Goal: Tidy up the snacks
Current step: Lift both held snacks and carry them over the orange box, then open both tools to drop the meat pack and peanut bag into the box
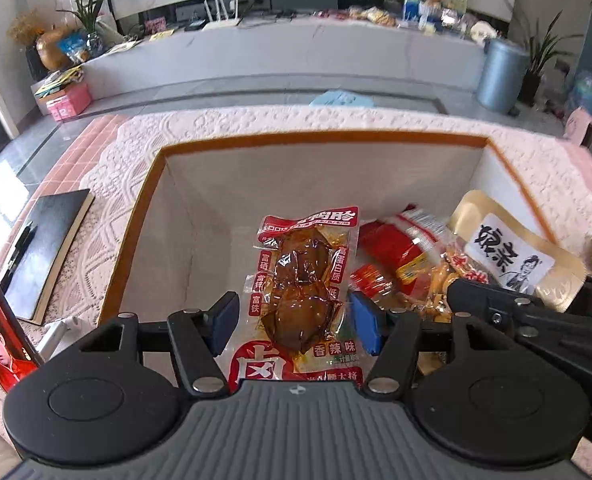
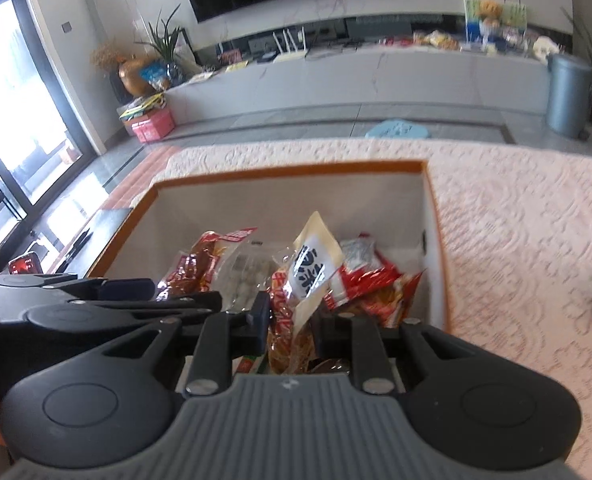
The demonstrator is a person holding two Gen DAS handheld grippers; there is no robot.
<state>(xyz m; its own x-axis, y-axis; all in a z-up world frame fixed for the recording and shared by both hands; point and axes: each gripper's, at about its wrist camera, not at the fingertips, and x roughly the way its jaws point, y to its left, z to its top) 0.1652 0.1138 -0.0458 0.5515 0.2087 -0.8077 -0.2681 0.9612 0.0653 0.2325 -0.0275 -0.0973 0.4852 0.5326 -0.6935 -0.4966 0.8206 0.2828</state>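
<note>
Between left tongs point(image 1: 294, 322), braised-meat packet point(image 1: 305, 284) lies lengthwise, pointing into box point(image 1: 319, 140).

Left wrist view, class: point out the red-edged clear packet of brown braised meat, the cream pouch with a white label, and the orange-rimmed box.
Red-edged clear packet point(image 1: 301, 280), left wrist view, brown contents.
Cream pouch point(image 1: 511, 258), left wrist view, white label.
Orange-rimmed box point(image 1: 319, 139), left wrist view, far rim.

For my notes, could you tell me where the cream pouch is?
In the left wrist view, the cream pouch lies in the box's right side, beside the red packets.
</note>
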